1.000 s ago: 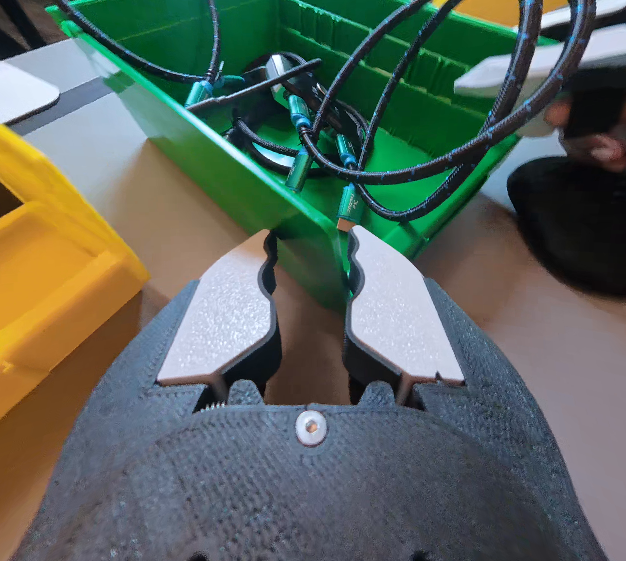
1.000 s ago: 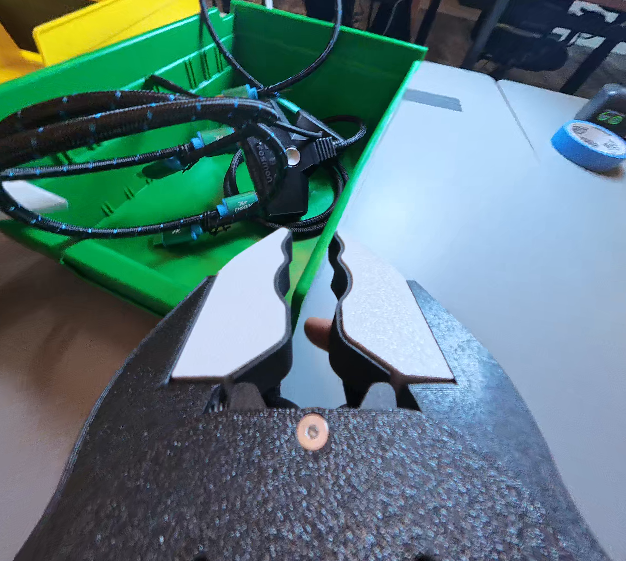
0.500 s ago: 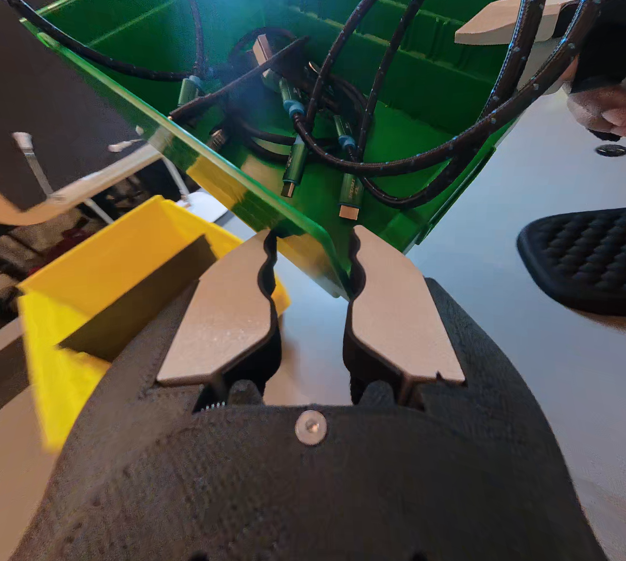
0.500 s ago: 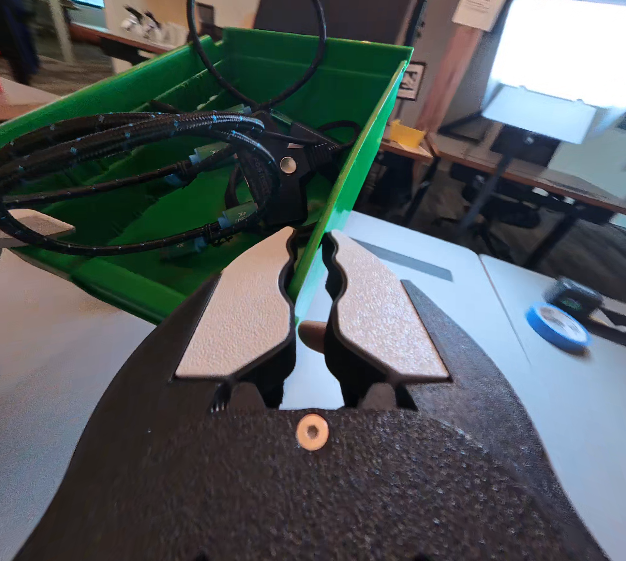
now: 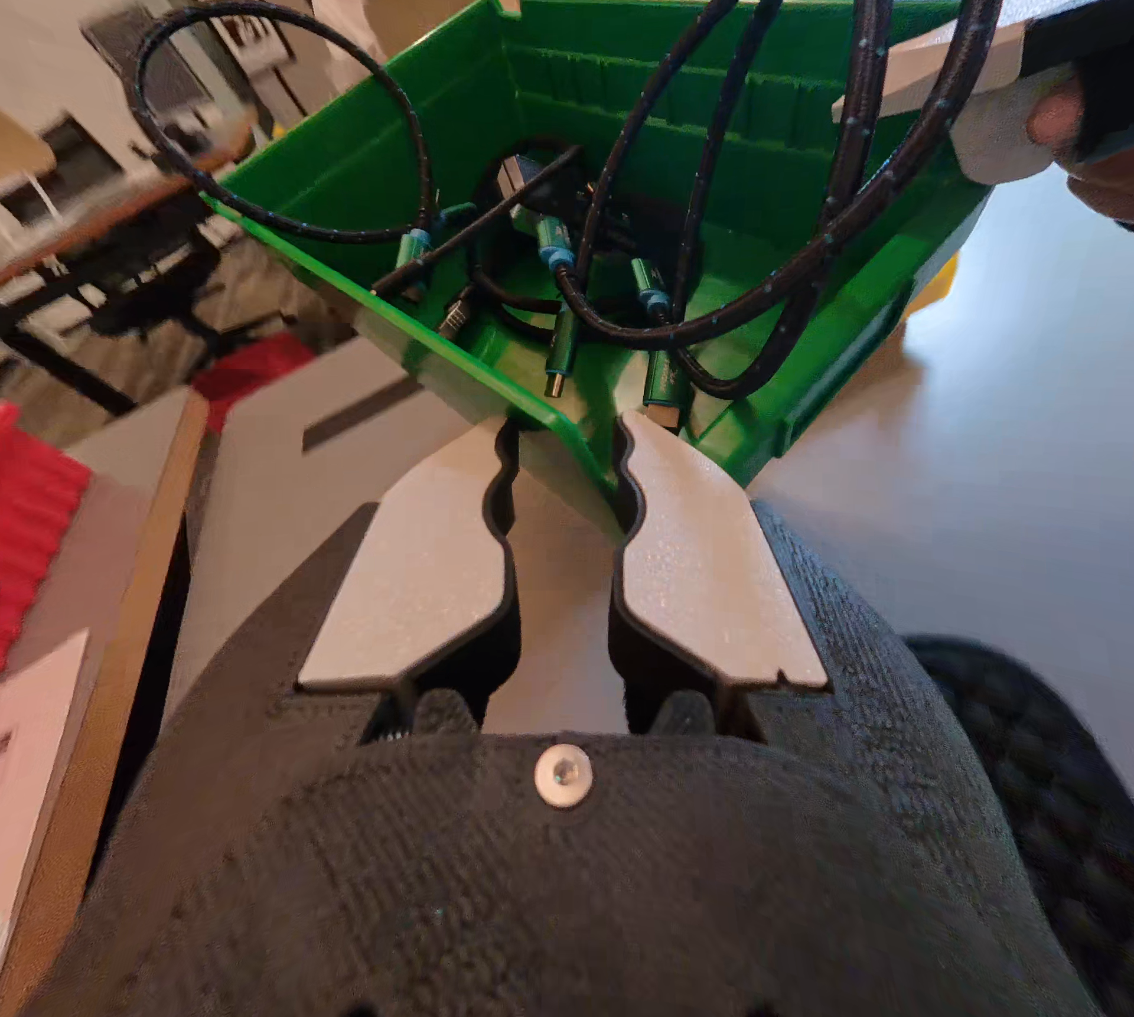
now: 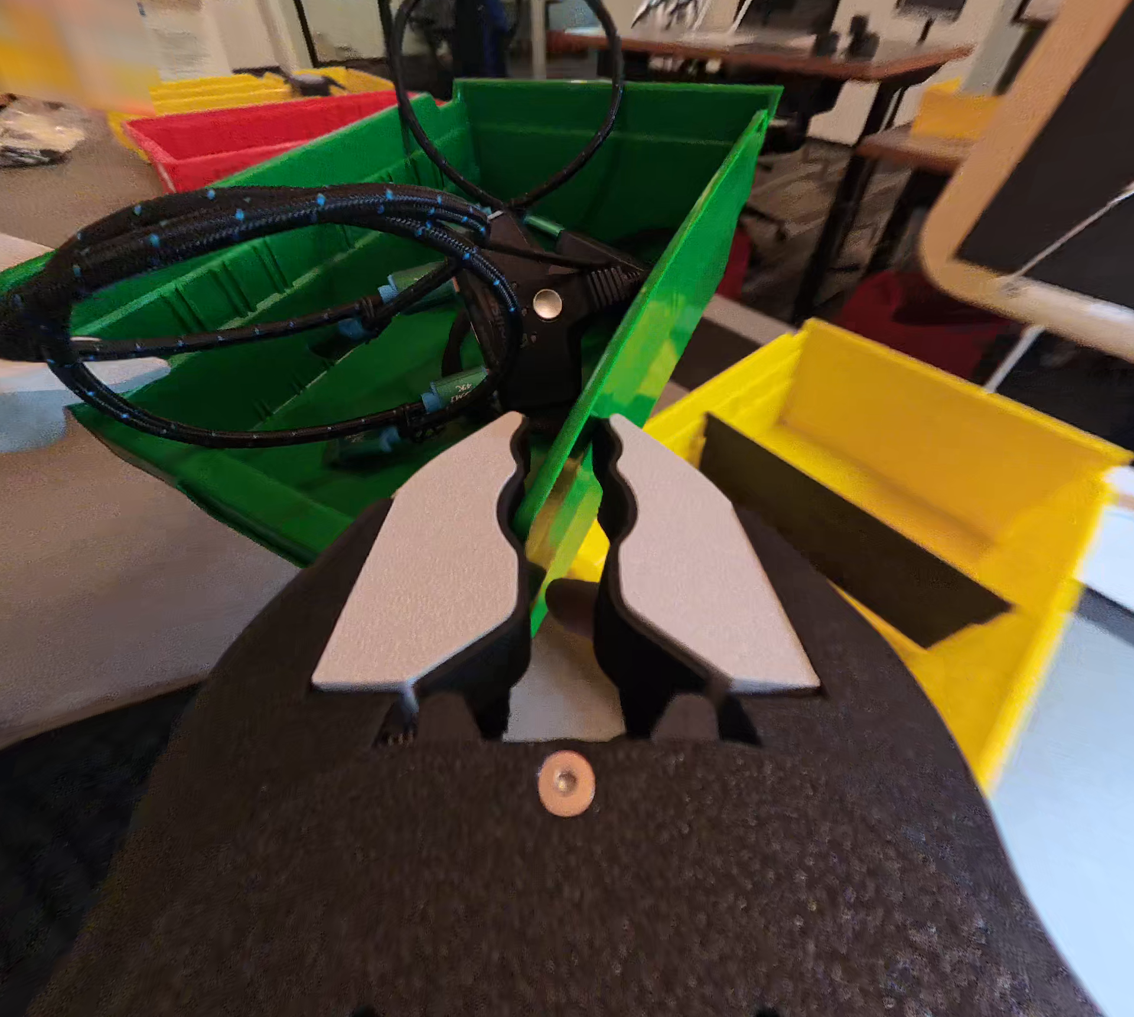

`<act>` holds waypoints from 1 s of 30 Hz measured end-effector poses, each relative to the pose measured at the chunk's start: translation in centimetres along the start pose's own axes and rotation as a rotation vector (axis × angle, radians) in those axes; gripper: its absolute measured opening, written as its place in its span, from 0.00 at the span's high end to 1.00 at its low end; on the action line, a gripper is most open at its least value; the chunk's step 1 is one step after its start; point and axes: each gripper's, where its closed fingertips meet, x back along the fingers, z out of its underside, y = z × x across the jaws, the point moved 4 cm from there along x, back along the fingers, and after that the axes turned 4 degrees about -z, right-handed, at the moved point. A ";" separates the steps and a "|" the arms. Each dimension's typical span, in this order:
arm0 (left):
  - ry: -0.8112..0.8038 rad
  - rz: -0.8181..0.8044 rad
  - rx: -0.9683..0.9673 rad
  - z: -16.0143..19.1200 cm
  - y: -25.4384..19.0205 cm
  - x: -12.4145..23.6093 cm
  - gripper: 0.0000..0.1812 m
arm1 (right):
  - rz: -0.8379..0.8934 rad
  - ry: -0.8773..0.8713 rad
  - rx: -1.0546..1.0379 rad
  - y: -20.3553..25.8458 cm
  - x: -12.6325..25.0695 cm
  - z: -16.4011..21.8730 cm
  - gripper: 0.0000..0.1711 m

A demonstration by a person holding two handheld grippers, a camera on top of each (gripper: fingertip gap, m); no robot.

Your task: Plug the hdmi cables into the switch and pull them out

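Observation:
A green bin (image 5: pixel 675 85) hangs tilted in the air between both grippers. Inside lie black braided HDMI cables (image 5: pixel 859 190) with green plugs (image 5: pixel 561 340) and a black switch (image 6: pixel 540 337) with a round silver button. Cable loops stick up over the rim. My left gripper (image 5: pixel 564 432) is shut on the bin's near corner. My right gripper (image 6: pixel 564 426) is shut on the bin's side wall (image 6: pixel 650 312). The right gripper's pale fingers (image 5: pixel 994 67) also show at the top right of the left wrist view.
A yellow bin (image 6: pixel 920 466) with a black divider sits just right of and below the green bin. A red bin (image 6: pixel 258 128) and further yellow bins stand behind. Grey table tops (image 5: pixel 951 466) lie below, with desks and chairs beyond. The tips of one gripper are about 15 cm away from the tips of the other.
The green bin has risen off the table in both grippers and swung round. The background has shifted from the tabletop to the room, and the yellow bin now lies below on the right.

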 end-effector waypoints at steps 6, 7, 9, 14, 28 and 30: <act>0.124 0.001 0.182 9.1 2.7 -1.9 0.86 | 0.009 0.039 0.089 3.0 -5.7 2.5 0.89; 0.122 0.008 0.215 9.6 3.0 -2.0 0.87 | 0.005 0.045 0.095 3.2 -6.0 2.5 0.88; 0.103 -0.005 0.213 9.6 3.5 -2.0 0.87 | -0.001 0.071 0.079 3.3 -6.5 3.0 0.88; 0.120 -0.028 0.206 10.4 4.4 -2.1 0.87 | -0.020 0.095 0.063 3.6 -7.9 4.5 0.87; 0.064 -0.168 0.048 9.1 5.3 -5.4 0.79 | -0.134 0.495 0.550 -2.1 -3.0 8.8 0.80; 0.048 -0.112 -0.043 7.1 4.5 -4.7 0.78 | -0.180 0.624 0.614 -4.3 -1.8 10.3 0.76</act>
